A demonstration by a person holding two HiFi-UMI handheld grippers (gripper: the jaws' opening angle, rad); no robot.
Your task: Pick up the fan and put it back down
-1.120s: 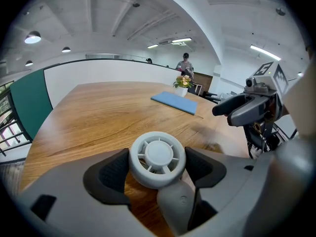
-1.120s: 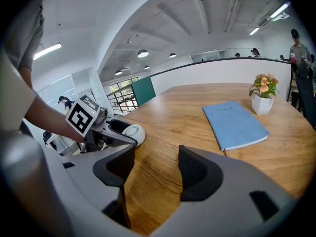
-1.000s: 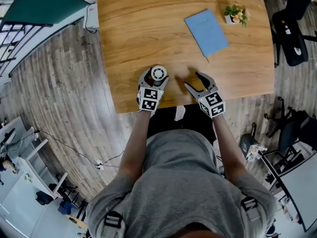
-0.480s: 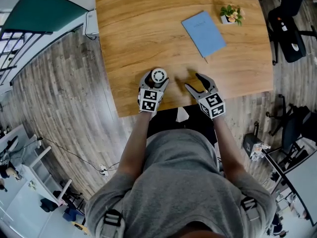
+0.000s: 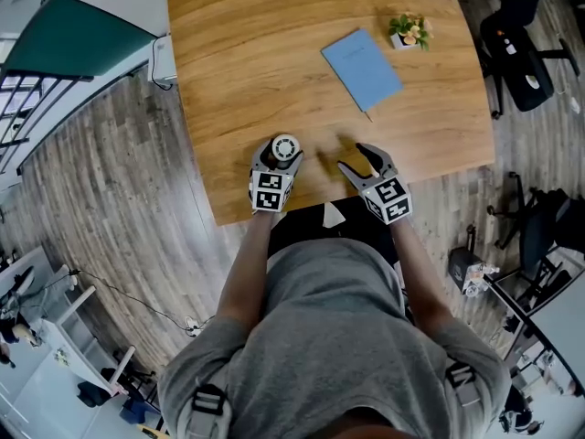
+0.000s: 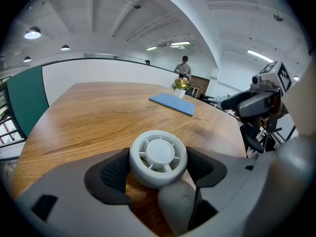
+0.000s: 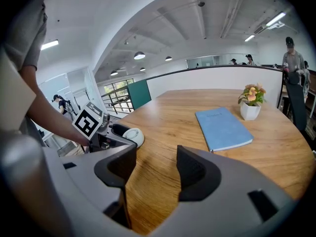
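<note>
The fan (image 6: 158,153) stood near the table's (image 5: 247,53) near edge, clamped between the left gripper's (image 5: 281,154) pads. Beside it, over the same edge, the right gripper (image 5: 352,157) gaped empty, its jaws having just narrowed slightly. A blue notebook (image 5: 361,69) lay farther up the table.

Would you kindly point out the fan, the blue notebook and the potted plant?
fan (image 5: 285,146), head view, round front grille.
blue notebook (image 5: 361,66), head view, middle of cover.
potted plant (image 7: 250,111), right gripper view, white pot.

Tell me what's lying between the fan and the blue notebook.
Nothing: in the head view, only bare wooden tabletop runs from the fan to the blue notebook.
</note>
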